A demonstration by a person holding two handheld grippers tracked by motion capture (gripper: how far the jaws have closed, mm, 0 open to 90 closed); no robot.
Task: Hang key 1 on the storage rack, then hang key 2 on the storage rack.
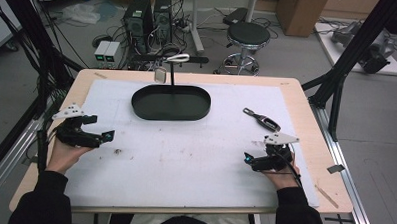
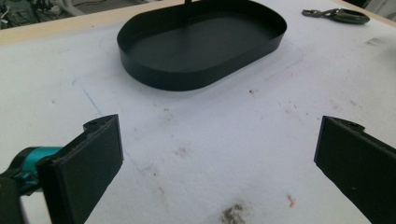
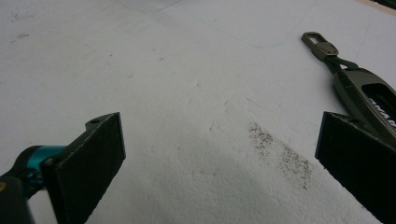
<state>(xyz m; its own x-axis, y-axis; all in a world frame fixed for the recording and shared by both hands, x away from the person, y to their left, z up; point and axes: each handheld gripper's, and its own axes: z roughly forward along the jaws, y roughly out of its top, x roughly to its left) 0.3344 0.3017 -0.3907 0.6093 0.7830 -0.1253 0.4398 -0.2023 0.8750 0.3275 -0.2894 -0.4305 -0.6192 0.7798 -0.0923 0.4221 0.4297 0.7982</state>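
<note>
- White foam sheet (image 1: 185,161) covers the tabletop; its far part carries a black oval tray (image 1: 171,103) with a thin upright post (image 1: 173,73) rising at the tray's far rim.
- Key fob (image 1: 262,120): dark, with a metal clip at its far-left end. It lies flat on the sheet to the right of the tray, well apart from it and just beyond the right gripper (image 1: 255,160).
- Right gripper: jaws spread wide, holding nothing. In the right gripper view the fob (image 3: 359,88) sits at the right margin, partly behind the right jaw rather than between the jaws.
- Left gripper (image 1: 98,137): jaws also wide apart and empty, near the left edge of the sheet. In its own view it faces the tray (image 2: 201,46).
- Step in hand, as judged: reach for the fob with the right gripper.
- Method: swing the gripper until the fob's body is centred between the jaws, set the jaws across its narrow width, lower to the sheet, then close. A flat, low item may slip from under the pads; grip the thick body, not the clip.
- Clearance: open sheet surrounds the fob on all sides. The right table edge (image 1: 330,161) lies near; avoid pushing the fob that way.
- Path from fob to tray is unobstructed; keep clear of the post.
</note>
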